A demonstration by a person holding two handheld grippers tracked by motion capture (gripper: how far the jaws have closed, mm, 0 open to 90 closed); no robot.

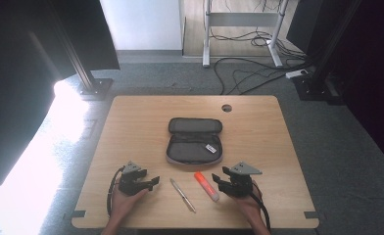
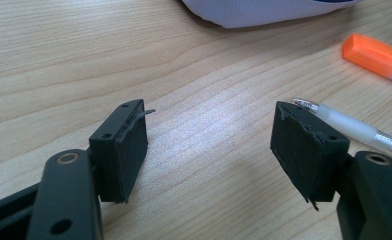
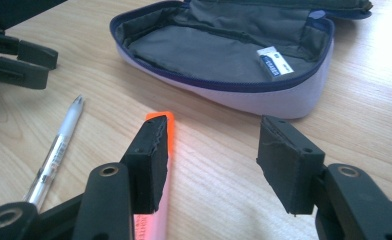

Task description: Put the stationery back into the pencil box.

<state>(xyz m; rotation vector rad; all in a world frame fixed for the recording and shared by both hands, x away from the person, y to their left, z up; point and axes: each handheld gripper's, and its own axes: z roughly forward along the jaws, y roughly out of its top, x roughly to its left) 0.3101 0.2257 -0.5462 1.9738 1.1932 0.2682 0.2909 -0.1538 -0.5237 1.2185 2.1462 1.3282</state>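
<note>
An open grey pencil case (image 1: 190,147) lies in the middle of the wooden table (image 1: 131,127), with a small white eraser (image 3: 275,62) inside it. In front of the case lie an orange-capped highlighter (image 1: 206,186) and a silver pen (image 1: 182,195). My left gripper (image 1: 151,182) rests open at the front left, and the pen tip (image 2: 309,106) lies just beyond its right jaw. My right gripper (image 1: 218,177) stands open at the front right. In the right gripper view, the highlighter (image 3: 171,137) runs under its left jaw. Nothing sits between either pair of jaws.
A round cable hole (image 1: 227,107) is in the table's far side. Beyond the table are a desk frame (image 1: 207,34) and floor cables (image 1: 249,73). Bright light falls on the floor at the left (image 1: 43,147). Bare wood surrounds the case.
</note>
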